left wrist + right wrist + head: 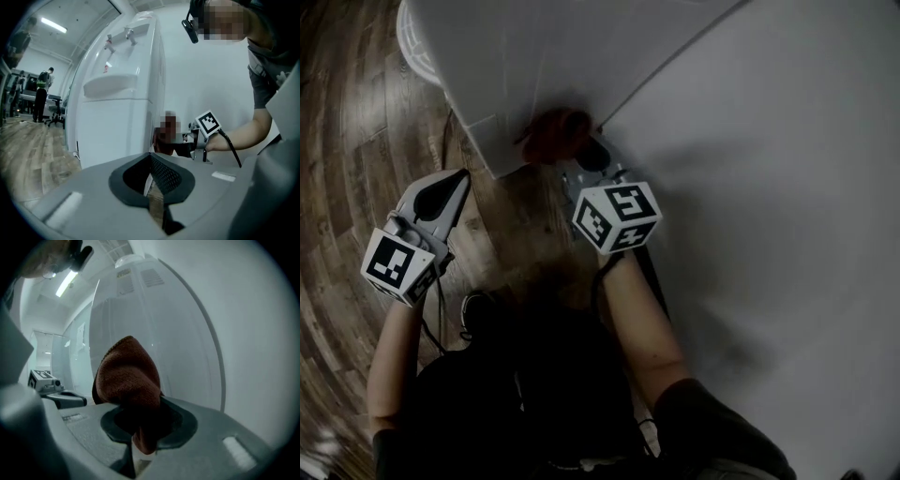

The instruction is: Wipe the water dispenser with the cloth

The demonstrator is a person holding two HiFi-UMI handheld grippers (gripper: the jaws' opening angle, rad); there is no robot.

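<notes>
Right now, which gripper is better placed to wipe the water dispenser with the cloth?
Right. The right gripper is shut on the cloth, and the cloth is up by the side panel of the water dispenser. The left gripper is shut on nothing and sits back from the dispenser.

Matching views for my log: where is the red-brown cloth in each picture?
Head view: cloth upper centre, against the water dispenser.
Left gripper view: cloth centre right, partly blurred over, at the dispenser's corner.
Right gripper view: cloth centre, clamped in the right gripper.
Shared landmark: the white water dispenser.
</notes>
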